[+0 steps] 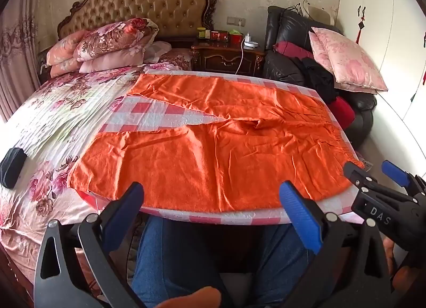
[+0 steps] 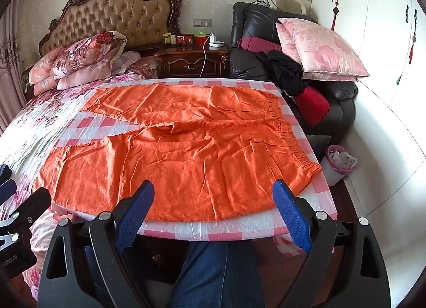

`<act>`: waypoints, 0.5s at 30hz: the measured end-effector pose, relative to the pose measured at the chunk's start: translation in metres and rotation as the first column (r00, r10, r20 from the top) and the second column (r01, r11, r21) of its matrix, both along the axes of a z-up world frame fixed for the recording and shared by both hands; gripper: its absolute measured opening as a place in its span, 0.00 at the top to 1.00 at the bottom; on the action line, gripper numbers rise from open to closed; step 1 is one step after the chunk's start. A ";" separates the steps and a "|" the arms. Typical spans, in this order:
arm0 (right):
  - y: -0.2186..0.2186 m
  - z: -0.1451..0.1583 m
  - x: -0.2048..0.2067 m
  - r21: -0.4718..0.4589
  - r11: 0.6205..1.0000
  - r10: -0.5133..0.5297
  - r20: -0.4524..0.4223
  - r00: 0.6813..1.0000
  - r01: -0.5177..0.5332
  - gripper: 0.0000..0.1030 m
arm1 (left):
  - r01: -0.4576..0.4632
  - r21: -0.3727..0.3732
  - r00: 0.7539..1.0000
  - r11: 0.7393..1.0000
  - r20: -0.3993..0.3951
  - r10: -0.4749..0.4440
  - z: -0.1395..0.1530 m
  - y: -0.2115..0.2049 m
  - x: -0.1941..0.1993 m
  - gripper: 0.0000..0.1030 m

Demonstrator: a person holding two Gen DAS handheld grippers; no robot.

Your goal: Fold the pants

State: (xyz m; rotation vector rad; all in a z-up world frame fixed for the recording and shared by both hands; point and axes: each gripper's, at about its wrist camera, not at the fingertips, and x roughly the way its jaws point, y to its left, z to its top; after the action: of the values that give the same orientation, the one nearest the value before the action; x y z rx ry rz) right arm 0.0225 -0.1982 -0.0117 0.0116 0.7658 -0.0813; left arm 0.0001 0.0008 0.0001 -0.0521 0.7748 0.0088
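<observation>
Table: I see a checkered cloth [image 1: 149, 116] under orange pants [image 1: 213, 153], spread flat.
Left gripper [image 1: 213, 196]: jaws apart, empty.
Right gripper [image 2: 213, 199]: jaws apart, empty.

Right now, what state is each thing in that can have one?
Orange pants: spread flat and unfolded on the checked table, legs apart, elastic waistband at the right edge.
Left tool: open, holding nothing, near the pants' front edge.
Right tool: open, holding nothing, near the front edge.
Checked table cover: laid flat, wrinkled.
Floral quilt: folded, piled at the headboard.
White cable: plugged into the wall socket.
</observation>
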 end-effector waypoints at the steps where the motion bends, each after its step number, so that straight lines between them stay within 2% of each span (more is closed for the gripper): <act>1: 0.000 0.000 0.000 0.000 1.000 -0.001 0.000 1.000 0.001 0.15 | 0.000 0.000 1.000 1.000 -0.001 0.000 0.000 0.000 0.000 0.01; 15: 0.000 0.000 0.000 0.009 1.000 0.000 -0.001 1.000 0.000 0.15 | 0.008 -0.005 1.000 1.000 -0.010 -0.008 -0.008 0.001 -0.001 0.01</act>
State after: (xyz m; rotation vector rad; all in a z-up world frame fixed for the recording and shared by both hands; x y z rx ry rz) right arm 0.0227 -0.1983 -0.0120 0.0198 0.7676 -0.0784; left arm -0.0006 0.0021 -0.0079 -0.0535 0.7852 -0.0004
